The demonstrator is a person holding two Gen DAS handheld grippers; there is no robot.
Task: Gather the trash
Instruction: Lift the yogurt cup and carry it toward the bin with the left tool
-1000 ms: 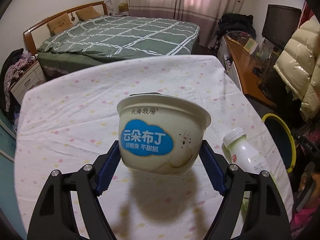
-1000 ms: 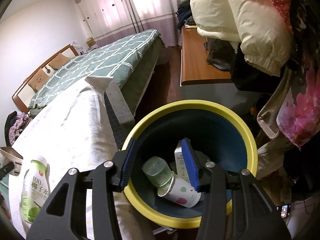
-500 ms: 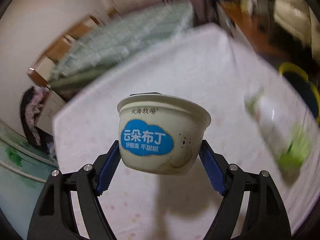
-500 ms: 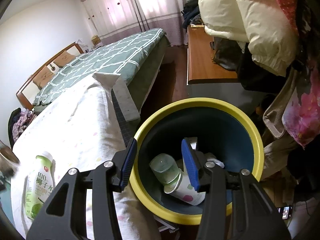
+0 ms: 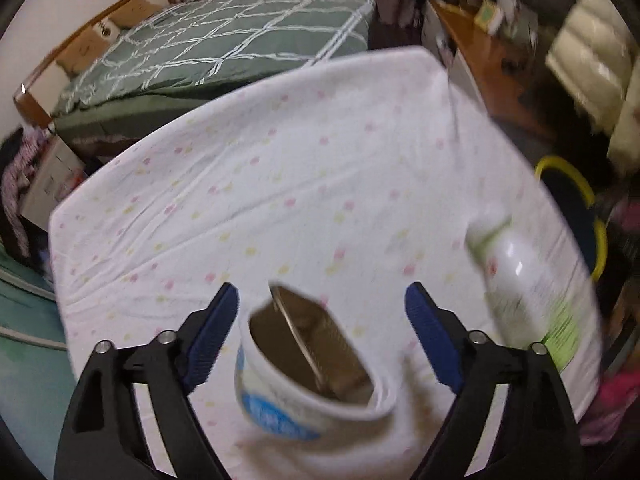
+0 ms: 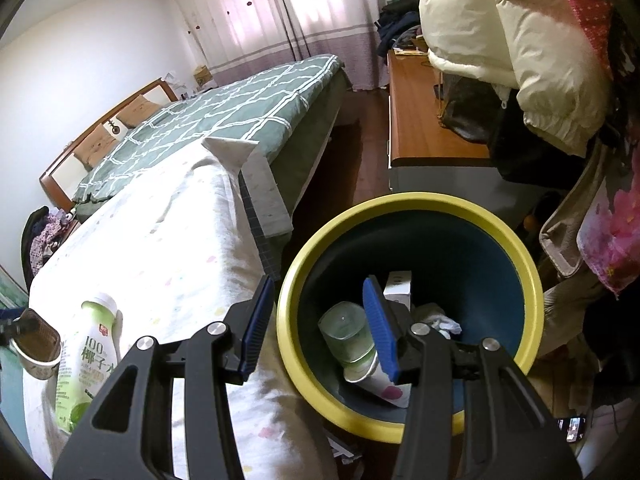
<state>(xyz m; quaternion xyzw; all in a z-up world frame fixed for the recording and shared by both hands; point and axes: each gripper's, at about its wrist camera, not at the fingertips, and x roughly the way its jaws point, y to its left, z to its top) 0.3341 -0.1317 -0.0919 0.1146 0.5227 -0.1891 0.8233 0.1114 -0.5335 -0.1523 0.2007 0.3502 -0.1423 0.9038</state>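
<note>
A white pudding cup [image 5: 308, 368] with a blue label and a peeled foil lid lies tilted on the spotted tablecloth [image 5: 280, 184], its mouth toward the camera. My left gripper [image 5: 322, 292] straddles it with jaws opening; neither pad touches the cup. A white and green drink bottle [image 5: 528, 280] lies on the cloth to the right. In the right wrist view the bottle [image 6: 90, 356] and the cup [image 6: 34, 344] sit at the far left. My right gripper [image 6: 318, 282] hovers open and empty over the near rim of the yellow-rimmed bin [image 6: 420, 200].
The bin holds a clear cup [image 6: 346, 332], a paper cup [image 6: 384, 388] and a white carton [image 6: 398, 284]. A green checked bed [image 6: 224, 120] lies beyond the table. A wooden desk [image 6: 416, 120] and a cream puffy coat [image 6: 520, 40] crowd the right side.
My left gripper's jaws widened and let go of the pudding cup, which dropped lower and tipped its mouth toward the camera. The right gripper stayed over the bin.
</note>
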